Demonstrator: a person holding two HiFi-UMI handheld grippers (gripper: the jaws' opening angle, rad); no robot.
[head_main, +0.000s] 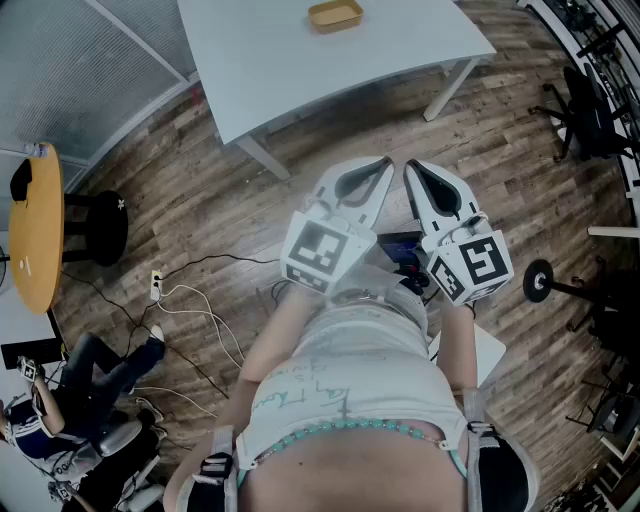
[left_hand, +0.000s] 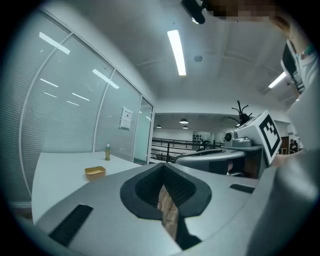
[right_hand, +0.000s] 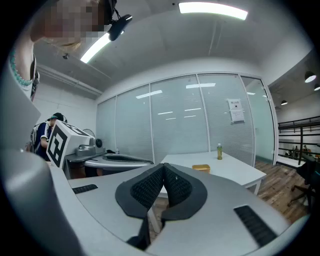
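Left gripper (head_main: 386, 162) and right gripper (head_main: 410, 166), both clenched shut on nothing, are held side by side over the wood floor (head_main: 200, 190), with the white table (head_main: 290, 70) and yellow tray (head_main: 335, 14) at twelve o'clock.

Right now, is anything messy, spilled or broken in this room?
Only the floor looks untidy. White and black cables sprawl loose across the wood floor from a power strip, at the left of the head view. Nothing looks spilled or broken, and the yellow tray sits flat on the white table.
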